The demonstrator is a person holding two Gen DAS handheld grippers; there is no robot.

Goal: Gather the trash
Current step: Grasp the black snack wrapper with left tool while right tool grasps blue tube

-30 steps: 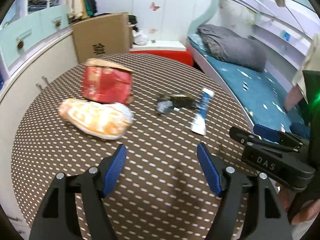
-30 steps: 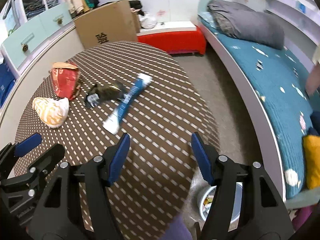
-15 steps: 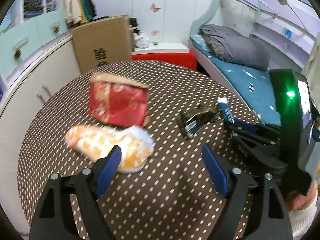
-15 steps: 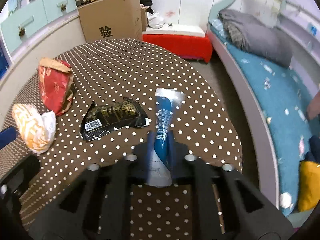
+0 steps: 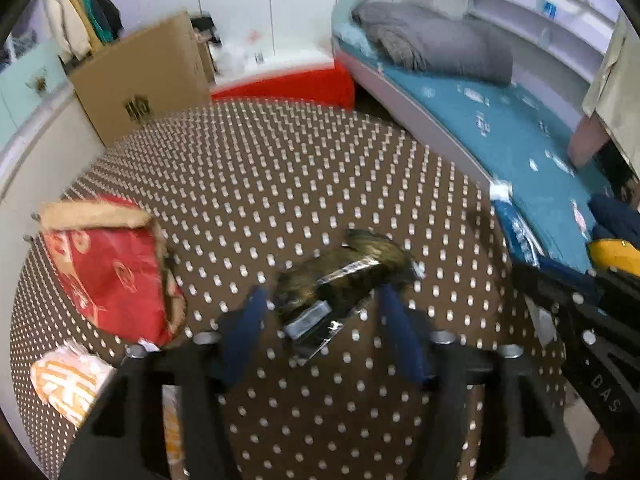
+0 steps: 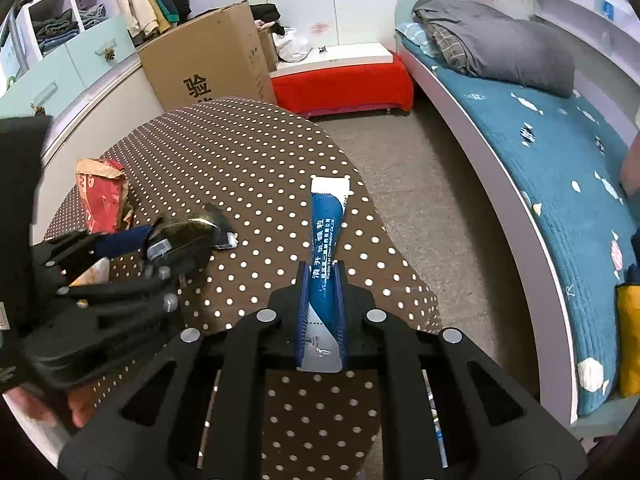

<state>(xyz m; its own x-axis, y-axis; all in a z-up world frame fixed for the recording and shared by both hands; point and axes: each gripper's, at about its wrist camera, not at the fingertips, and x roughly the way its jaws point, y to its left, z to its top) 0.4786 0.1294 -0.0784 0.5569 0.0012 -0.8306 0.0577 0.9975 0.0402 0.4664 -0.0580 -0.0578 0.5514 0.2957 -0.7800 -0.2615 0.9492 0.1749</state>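
Since a second ago, the left claw (image 5: 320, 320) has moved over the dark wrapper (image 5: 340, 276) at frame centre, its jaws just closing around it. Right claw (image 6: 322, 300) pinches the blue tube (image 6: 326, 240) above the tabletop (image 6: 248, 160).

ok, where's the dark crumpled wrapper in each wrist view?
Left wrist: dark wrapper at centre, between the left gripper fingers.
Right wrist: centre-left, at the left gripper's tips.
Shared landmark: red snack bag, left of it in both.
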